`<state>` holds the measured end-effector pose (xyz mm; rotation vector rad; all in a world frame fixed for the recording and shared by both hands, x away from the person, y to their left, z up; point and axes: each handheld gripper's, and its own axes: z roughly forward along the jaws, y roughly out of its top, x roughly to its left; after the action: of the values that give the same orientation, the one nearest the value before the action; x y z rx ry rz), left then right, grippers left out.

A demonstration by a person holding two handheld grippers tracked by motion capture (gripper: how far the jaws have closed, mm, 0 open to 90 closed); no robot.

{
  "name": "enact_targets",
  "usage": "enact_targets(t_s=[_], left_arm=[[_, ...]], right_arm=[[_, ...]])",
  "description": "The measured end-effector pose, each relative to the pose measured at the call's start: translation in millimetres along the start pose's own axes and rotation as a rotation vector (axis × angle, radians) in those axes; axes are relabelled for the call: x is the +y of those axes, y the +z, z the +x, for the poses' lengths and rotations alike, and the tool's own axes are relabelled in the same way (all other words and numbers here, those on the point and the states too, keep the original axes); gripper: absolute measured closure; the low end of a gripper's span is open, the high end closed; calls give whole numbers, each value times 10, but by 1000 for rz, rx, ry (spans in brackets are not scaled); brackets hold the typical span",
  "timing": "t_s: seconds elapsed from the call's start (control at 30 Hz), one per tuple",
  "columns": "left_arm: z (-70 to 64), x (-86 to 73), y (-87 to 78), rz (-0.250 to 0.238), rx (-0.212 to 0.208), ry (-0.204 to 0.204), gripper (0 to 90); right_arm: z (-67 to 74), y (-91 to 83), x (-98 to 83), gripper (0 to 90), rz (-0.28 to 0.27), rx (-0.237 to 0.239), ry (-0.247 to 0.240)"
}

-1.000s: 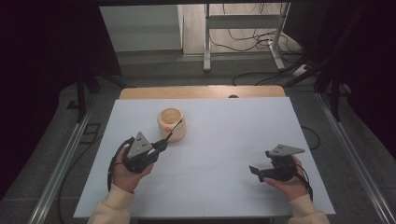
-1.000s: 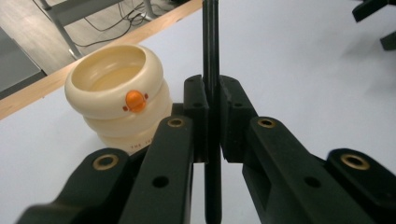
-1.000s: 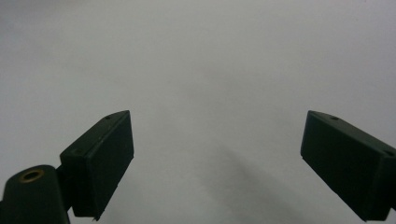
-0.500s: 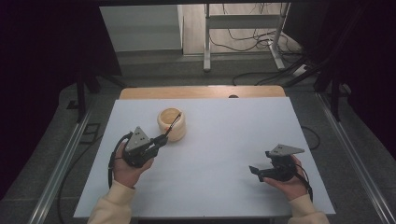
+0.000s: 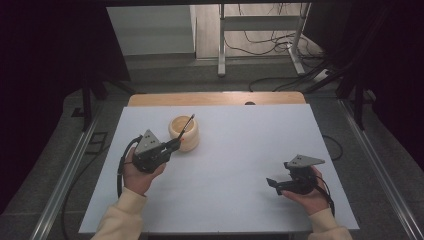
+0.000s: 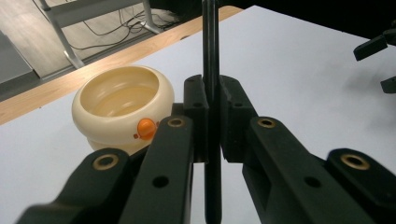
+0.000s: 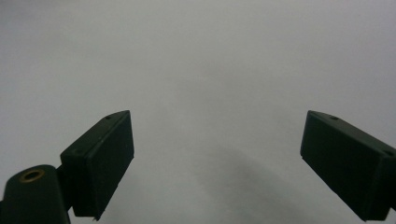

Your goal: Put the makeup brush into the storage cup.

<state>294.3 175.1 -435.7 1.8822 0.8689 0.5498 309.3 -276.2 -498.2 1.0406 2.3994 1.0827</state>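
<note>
A cream bowl (image 5: 188,139) with an orange knob (image 6: 146,126) on its side stands on the white table (image 5: 240,150), left of centre. My left gripper (image 5: 174,144) sits just left of it and is shut on a thin black stick (image 5: 188,123). The stick slants up across the bowl's mouth. In the left gripper view the stick (image 6: 209,42) runs straight up between the closed pads of the left gripper (image 6: 211,91), with the bowl (image 6: 116,100) close behind on the left. My right gripper (image 5: 273,183) rests near the front right, open, with bare table between the pads of the right gripper (image 7: 215,161).
A wooden strip (image 5: 215,98) edges the table's far side. Behind it are metal frame legs (image 5: 220,45) and loose cables (image 5: 270,47) on the floor. Metal rails (image 5: 70,170) run along both sides of the table.
The left gripper has shifted a little farther from the person, toward the bowl, and the stick's tip has risen across the bowl's mouth. The right hand has not moved.
</note>
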Motion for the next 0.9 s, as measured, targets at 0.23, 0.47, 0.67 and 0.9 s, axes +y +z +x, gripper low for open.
enact_targets(t_s=[0.23,0.47,0.67,0.9], left_arm=[[21,54,35,-2,3,3,831],[82,110,77,-1,4,-5,831],[99,138,118,0,6,-10,831],[118,151,152,7,9,-9,831]], right_arm=[[0,6,-3,95,3,-2,-1],[2,12,-4,95,6,-2,-4],[6,19,-6,95,8,-3,-3],[8,21,-6,95,10,-4,-4]])
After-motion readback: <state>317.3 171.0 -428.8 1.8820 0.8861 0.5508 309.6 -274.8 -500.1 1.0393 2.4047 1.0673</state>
